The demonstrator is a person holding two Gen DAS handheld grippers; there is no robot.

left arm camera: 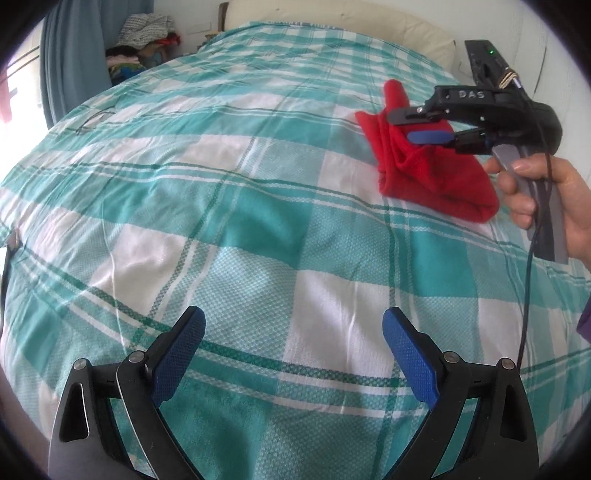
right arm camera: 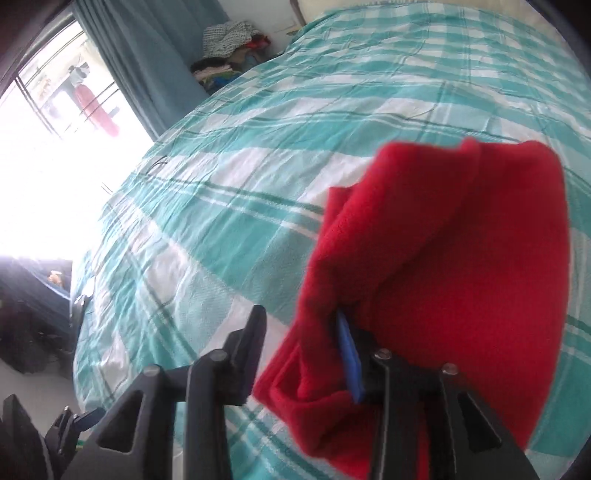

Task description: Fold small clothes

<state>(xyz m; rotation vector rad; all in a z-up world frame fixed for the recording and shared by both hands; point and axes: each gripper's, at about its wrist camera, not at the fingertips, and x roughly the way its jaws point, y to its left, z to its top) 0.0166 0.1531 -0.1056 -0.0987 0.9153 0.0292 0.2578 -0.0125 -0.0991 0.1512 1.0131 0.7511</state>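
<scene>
A small red fleece garment (left arm camera: 436,177) lies bunched and partly folded on the teal-and-white checked bedspread (left arm camera: 258,221), at the right of the left wrist view. Just above its far end hovers my right gripper (left arm camera: 400,127), held by a hand (left arm camera: 554,206), with its jaws apart. In the right wrist view the red garment (right arm camera: 461,258) drapes over the right finger and its blue pad (right arm camera: 349,358); the other finger (right arm camera: 255,332) stands off it, so the right gripper (right arm camera: 301,339) is open. My left gripper (left arm camera: 293,332) is open over bare bedspread, well short of the garment.
A heap of clothes (left arm camera: 147,37) sits beyond the bed's far left corner beside a blue curtain (left arm camera: 74,55). A cream pillow (left arm camera: 369,22) lies at the head. A bright window (right arm camera: 55,147) is on the left. A black cable (left arm camera: 528,277) hangs from the right gripper.
</scene>
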